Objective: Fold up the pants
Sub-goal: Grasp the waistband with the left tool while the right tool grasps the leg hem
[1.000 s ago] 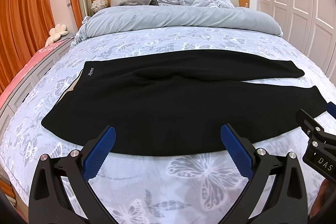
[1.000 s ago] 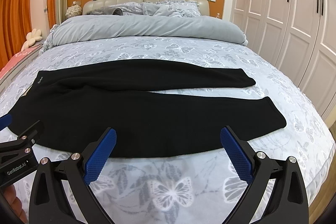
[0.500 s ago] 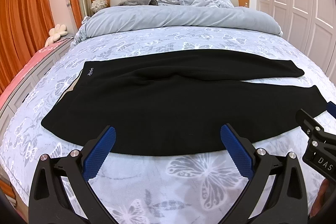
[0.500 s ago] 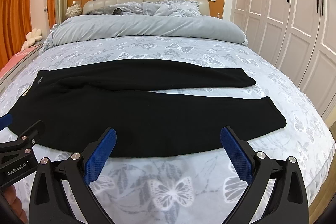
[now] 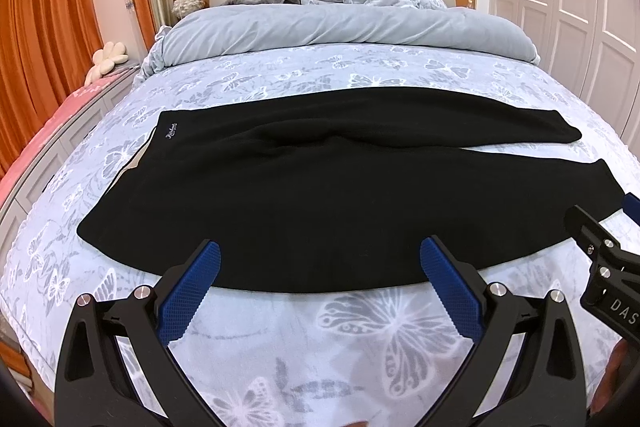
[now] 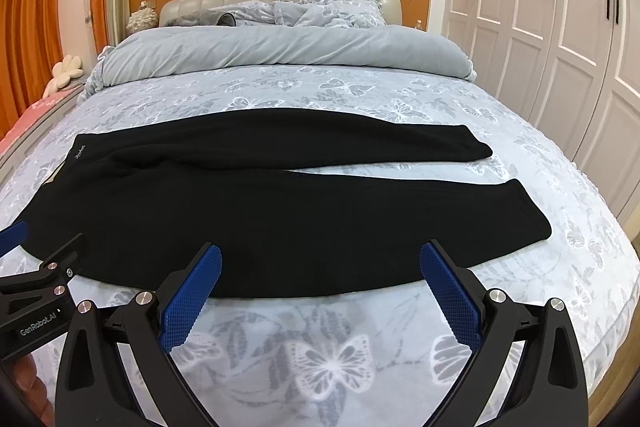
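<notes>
In the left wrist view, the black pants (image 5: 320,187) are seen laid flat across the bed (image 5: 360,75), with the waistband at the left and the two legs stretched to the right. The far leg ends near the right side of the bed, and the near leg runs further right, a thin wedge of butterfly-print bedcover being left visible between the two. The left tongs (image 5: 320,271) are held wide open just above the near edge of the pants, with nothing between the blue pads (image 5: 190,293). Part of the right tongs (image 5: 600,259) is seen at the right edge, beside the cuff of the near leg. Compared with the frames from a second and half a second ago, nothing is found to have moved: the pants, the tongs and the bedcover are placed just as before.

In the right wrist view, the same pants (image 6: 248,211) are shown with both cuffs in sight at the right. The right tongs (image 6: 320,271) are spread open over the near edge of the near leg and nothing is gripped. The left tongs (image 6: 36,279) are seen at the left edge, near the waist end. A rolled grey duvet (image 6: 280,51) lies across the far part of the bed (image 6: 400,95). Here too no change from the earlier frames is noted.
</notes>
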Motion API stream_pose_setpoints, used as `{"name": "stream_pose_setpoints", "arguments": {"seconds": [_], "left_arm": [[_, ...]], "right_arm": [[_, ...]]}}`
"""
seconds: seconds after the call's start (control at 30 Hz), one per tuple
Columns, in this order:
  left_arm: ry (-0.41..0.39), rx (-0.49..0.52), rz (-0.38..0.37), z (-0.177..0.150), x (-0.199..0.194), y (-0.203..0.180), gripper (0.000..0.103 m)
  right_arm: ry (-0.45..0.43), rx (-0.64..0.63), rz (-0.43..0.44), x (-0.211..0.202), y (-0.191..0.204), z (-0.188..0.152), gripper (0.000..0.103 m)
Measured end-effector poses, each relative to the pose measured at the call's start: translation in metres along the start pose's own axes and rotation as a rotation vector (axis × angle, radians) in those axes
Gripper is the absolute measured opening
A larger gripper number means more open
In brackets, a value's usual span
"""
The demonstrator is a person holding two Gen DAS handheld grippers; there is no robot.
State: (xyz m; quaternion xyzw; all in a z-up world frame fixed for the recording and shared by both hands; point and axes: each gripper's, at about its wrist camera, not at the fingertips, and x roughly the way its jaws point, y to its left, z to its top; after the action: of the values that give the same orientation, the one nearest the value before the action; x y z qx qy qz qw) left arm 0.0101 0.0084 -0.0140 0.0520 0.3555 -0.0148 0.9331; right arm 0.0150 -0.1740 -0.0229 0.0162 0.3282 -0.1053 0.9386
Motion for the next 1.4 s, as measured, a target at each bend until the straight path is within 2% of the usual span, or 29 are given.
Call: {"name": "stream_pose_setpoints", "arguments": {"seconds": [0.23, 0.4, 0.57, 0.7, 0.73, 0.8, 0.83, 0.87, 1.0, 1.13, 1.27, 1.4], "left_arm": [[0.016, -0.012, -0.029, 0.009, 0.005, 0.008, 0.098], [-0.018, 0.018, 0.038, 0.029, 0.012, 0.017, 0.098], [-0.004, 0.033, 0.062, 0.054, 0.029, 0.030, 0.098], [0.056, -0.006, -0.028, 0.087, 0.059, 0.066, 0.098], [0.059, -0.026, -0.049, 0.098, 0.068, 0.080, 0.098], [0.047, -0.059, -0.005, 0.122, 0.092, 0.112, 0.098], [0.045, -0.071, 0.010, 0.130, 0.103, 0.124, 0.098], [0.057, -0.101, 0.039, 0.144, 0.124, 0.148, 0.098], [0.166, -0.217, 0.059, 0.179, 0.202, 0.216, 0.098], [0.233, -0.342, 0.079, 0.190, 0.267, 0.261, 0.098], [0.340, -0.320, 0.116, 0.188, 0.322, 0.272, 0.098], [0.429, -0.319, 0.046, 0.179, 0.352, 0.277, 0.098]], "right_arm": [[0.023, 0.026, 0.009, 0.009, -0.007, 0.006, 0.098], [0.036, 0.048, -0.005, 0.020, -0.025, 0.024, 0.098], [0.064, 0.080, 0.019, 0.047, -0.071, 0.061, 0.098], [0.098, 0.139, 0.071, 0.097, -0.137, 0.106, 0.098], [0.112, 0.160, 0.088, 0.118, -0.162, 0.123, 0.098], [0.144, 0.192, 0.128, 0.153, -0.197, 0.146, 0.098], [0.152, 0.211, 0.127, 0.172, -0.218, 0.158, 0.096], [0.146, 0.223, 0.091, 0.193, -0.237, 0.169, 0.096], [0.221, 0.237, 0.057, 0.261, -0.277, 0.189, 0.097], [0.299, 0.190, 0.018, 0.315, -0.288, 0.187, 0.097], [0.342, 0.136, 0.006, 0.347, -0.280, 0.178, 0.097], [0.380, 0.101, 0.030, 0.368, -0.273, 0.167, 0.096]]}}
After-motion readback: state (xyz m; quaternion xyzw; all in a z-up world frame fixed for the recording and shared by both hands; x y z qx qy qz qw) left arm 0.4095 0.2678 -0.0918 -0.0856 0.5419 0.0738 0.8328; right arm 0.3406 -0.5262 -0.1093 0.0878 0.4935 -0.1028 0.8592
